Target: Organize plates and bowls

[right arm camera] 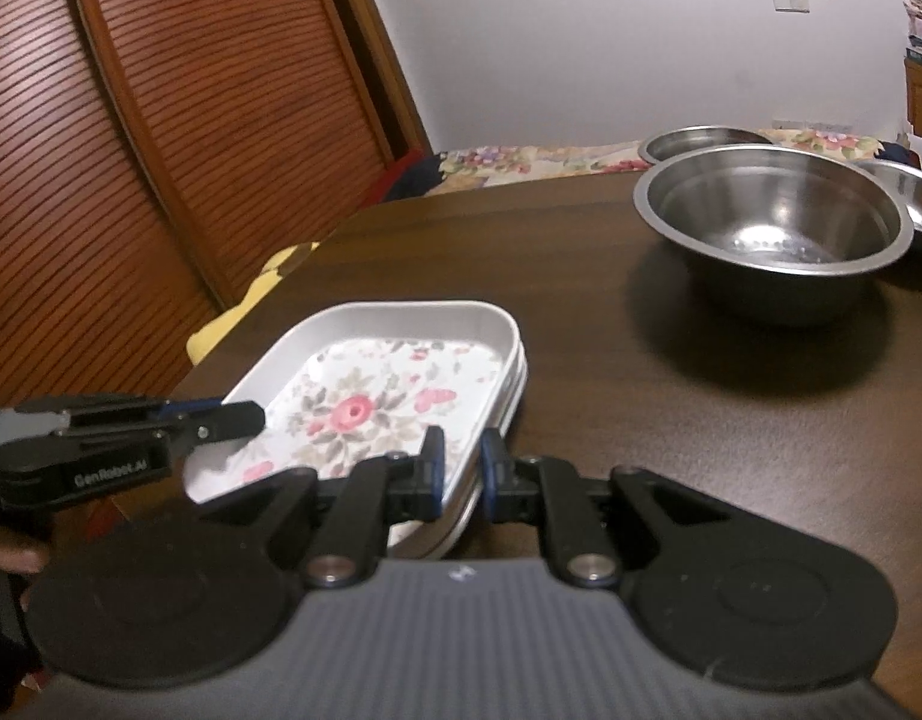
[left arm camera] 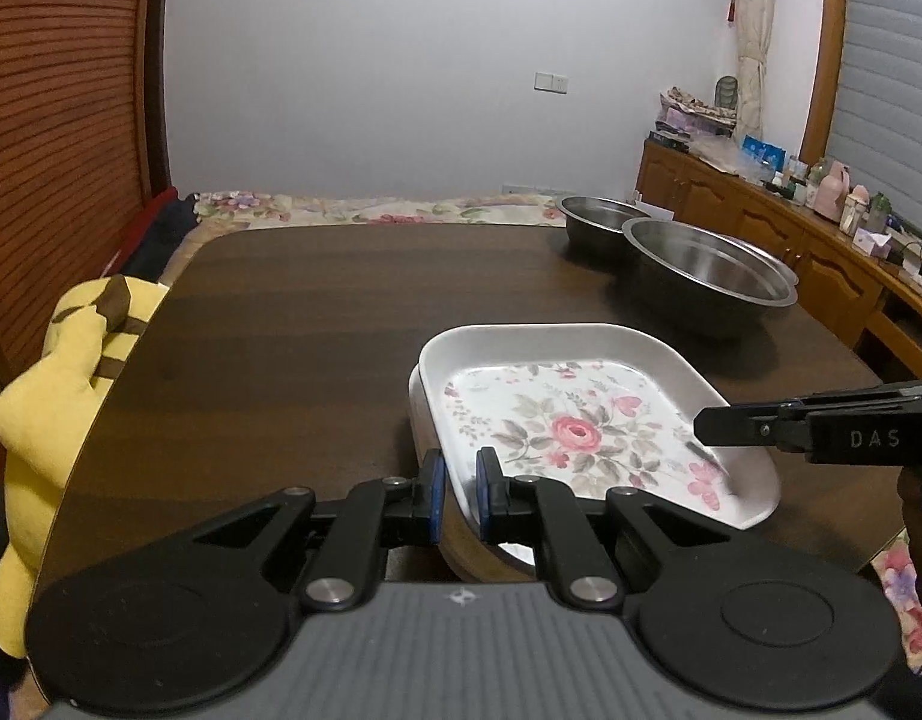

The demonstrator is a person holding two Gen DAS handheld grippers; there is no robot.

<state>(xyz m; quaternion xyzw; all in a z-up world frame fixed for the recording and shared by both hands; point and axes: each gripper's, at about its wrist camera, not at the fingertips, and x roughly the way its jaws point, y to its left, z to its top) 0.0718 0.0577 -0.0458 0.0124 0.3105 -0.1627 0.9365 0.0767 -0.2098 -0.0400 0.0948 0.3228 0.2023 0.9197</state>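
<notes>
The floral plate (left arm camera: 581, 420) sits at the near right of the dark table (left arm camera: 311, 312), stacked on at least one more white plate whose rim (left arm camera: 414, 396) peeps out beneath it on the left side. The left gripper (left arm camera: 458, 495) has its blue-padded fingers (left arm camera: 435, 480) straddling the near left rim of that plate, narrowly parted, the rim between them; whether the pads are actually pinching it I can't tell. The right gripper (right arm camera: 461, 468) is set the same way on the plate's near right edge, one finger inside the rim, one outside, again close but not plainly clamped.

To my eye the two are about to lift or shift the plate stack together. Done well, both sets of fingers want to close fully on the rim before anything rises, then move level and in step, so the smooth top plate doesn't slide off the one below. Squeezing only the top rim would leave the lower plate behind, which may or may not be wanted.

Counting outward: two plates for certain, perhaps more hidden in the stack. Three steel bowls at the far right: a large bowl (right arm camera: 773, 228) nearest, a smaller bowl (right arm camera: 704, 141) beyond it, and a third bowl (right arm camera: 917, 198) at the right edge of the right wrist view. One yellow plush toy (left arm camera: 53, 396) slumps off the table's left side.
</notes>
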